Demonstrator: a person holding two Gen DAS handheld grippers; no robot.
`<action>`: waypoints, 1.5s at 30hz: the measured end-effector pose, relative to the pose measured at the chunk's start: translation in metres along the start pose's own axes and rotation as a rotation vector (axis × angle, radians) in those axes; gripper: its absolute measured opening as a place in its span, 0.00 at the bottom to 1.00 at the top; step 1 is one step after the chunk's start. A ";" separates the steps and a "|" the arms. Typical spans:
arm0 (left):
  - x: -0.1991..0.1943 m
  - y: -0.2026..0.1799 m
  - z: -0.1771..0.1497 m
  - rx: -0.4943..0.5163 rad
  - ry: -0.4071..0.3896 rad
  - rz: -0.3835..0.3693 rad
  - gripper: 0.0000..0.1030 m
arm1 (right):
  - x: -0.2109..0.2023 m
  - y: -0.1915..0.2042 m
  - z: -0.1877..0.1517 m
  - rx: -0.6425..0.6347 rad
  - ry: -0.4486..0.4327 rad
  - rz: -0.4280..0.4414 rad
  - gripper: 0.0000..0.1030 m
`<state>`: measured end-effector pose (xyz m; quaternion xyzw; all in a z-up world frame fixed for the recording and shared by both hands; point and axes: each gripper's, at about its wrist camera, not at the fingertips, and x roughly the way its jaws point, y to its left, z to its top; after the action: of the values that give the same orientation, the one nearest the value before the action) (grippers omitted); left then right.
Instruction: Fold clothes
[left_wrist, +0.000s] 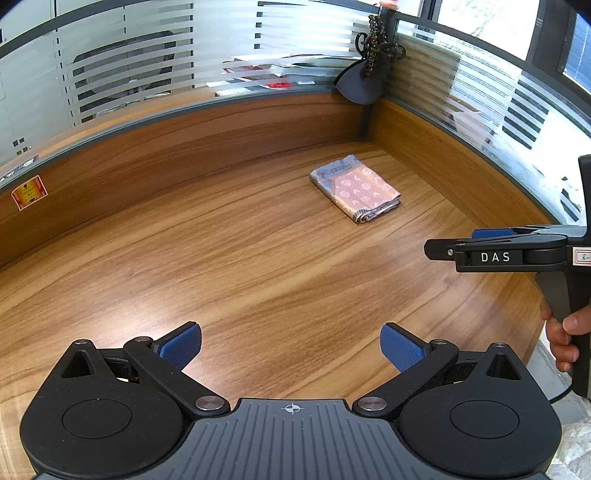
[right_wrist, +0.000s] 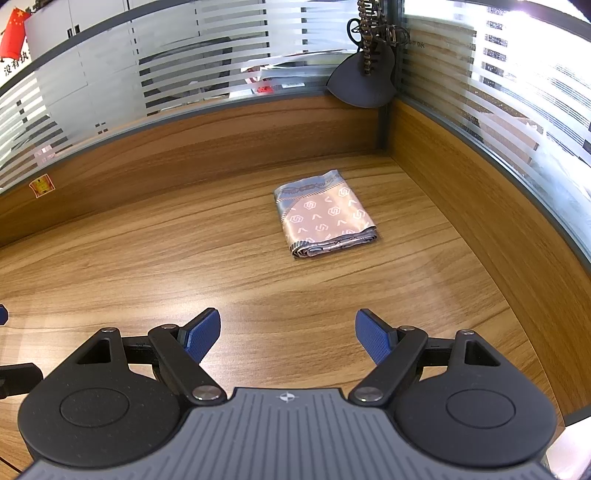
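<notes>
Right gripper (right_wrist: 288, 332) behind folded scarf (right_wrist: 325, 214)

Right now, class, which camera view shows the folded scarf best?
The right wrist view: the folded scarf lies nearer and larger, its layered front edge clear. The left wrist view shows the same scarf smaller, farther off on the wooden desk.

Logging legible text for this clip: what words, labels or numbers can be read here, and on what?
"DAS": white letters on the side of the right tongs.
"8-": start of a white tag behind that, cut off by the picture edge.
Chinese characters under the red flag on the far wall: partly cut off, not reliably readable.
Red and gold sticker on the wooden partition: print too small.
Folded cloth: logo pattern only, border lettering blurred.
</notes>
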<state>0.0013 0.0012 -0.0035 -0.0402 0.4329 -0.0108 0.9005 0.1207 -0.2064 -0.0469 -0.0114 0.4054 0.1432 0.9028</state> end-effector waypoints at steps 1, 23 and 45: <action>0.000 0.000 0.000 0.001 0.000 0.000 1.00 | 0.000 0.000 0.000 0.000 0.001 0.000 0.83; 0.007 0.000 0.002 -0.003 0.019 -0.003 1.00 | 0.006 -0.003 0.003 0.009 0.012 -0.001 0.83; 0.028 -0.003 0.011 0.014 0.059 0.040 1.00 | 0.090 -0.059 0.062 -0.013 0.042 -0.040 0.83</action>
<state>0.0276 -0.0023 -0.0182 -0.0249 0.4598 0.0033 0.8877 0.2380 -0.2318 -0.0770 -0.0283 0.4229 0.1273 0.8968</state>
